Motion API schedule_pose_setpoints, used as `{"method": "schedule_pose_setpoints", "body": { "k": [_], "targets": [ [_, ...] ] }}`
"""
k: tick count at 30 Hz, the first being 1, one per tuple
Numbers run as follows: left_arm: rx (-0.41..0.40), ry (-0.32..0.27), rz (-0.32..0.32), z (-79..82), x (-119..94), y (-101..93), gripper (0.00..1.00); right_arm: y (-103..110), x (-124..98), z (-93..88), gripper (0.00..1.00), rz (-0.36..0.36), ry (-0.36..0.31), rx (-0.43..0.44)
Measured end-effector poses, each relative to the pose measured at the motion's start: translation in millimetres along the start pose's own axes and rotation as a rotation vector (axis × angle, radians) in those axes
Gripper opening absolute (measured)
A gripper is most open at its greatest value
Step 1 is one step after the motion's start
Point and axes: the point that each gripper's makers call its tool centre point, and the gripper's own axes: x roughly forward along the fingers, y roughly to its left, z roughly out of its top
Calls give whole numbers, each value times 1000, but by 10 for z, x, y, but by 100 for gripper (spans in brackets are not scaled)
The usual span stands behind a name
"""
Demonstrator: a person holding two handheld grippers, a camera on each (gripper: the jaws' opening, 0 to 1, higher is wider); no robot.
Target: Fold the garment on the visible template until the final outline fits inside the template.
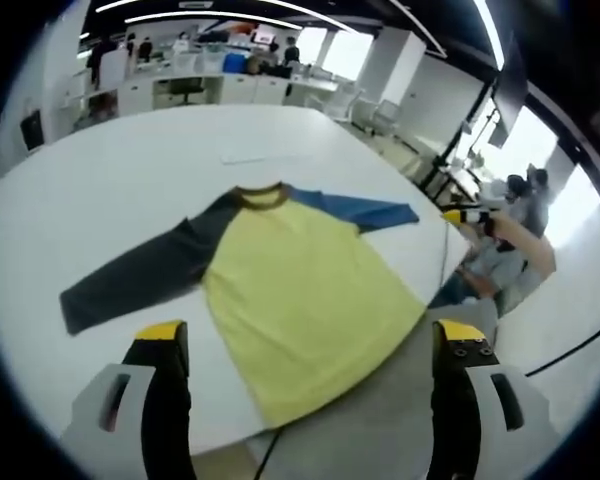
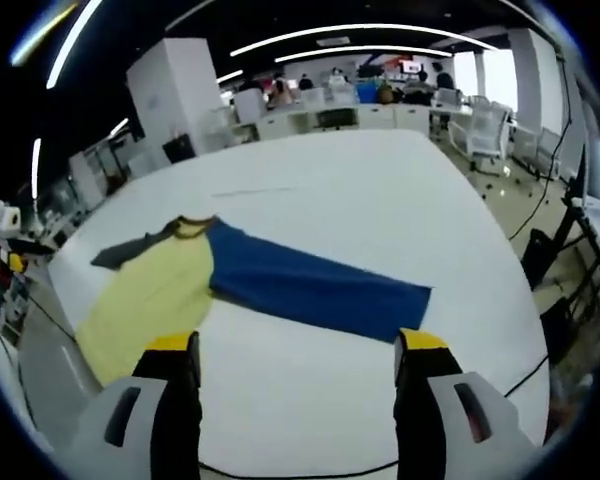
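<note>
A long-sleeved shirt [image 1: 300,290] lies flat and unfolded on the white desk [image 1: 130,170], with a yellow body, a brown collar [image 1: 261,194], one dark grey sleeve [image 1: 140,275] and one blue sleeve [image 1: 365,212]. In the left gripper view the shirt's hem reaches the near desk edge and may hang slightly over it; the fisheye bend makes that hard to judge. The left claw [image 1: 310,345] hovers above that hem with its jaws wide apart and nothing between them. At the right edge of that view the other gripper's yellow tip shows, small and blurred, next to a seated person [image 1: 505,250]. In the right gripper view the blue sleeve [image 2: 315,285] stretches out towards the camera, its cuff lying just ahead of the right claw [image 2: 298,350], whose jaws stand spread and empty. The grey sleeve [image 2: 130,250] is mostly hidden behind the yellow body [image 2: 145,305] there. A faint outline [image 2: 255,191] on the desk beyond the collar is too thin to identify. Office desks and chairs [image 2: 485,125] stand far behind.
</note>
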Motion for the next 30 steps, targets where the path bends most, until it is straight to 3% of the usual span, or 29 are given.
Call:
{"method": "schedule_pose_setpoints", "body": {
  "k": [9, 30],
  "targets": [
    [-22, 8, 13, 16, 62, 63, 97, -302, 260, 14, 70, -40, 5, 11],
    [-53, 56, 38, -73, 176, 130, 97, -852, 641, -58, 56, -113, 47, -1]
  ]
}}
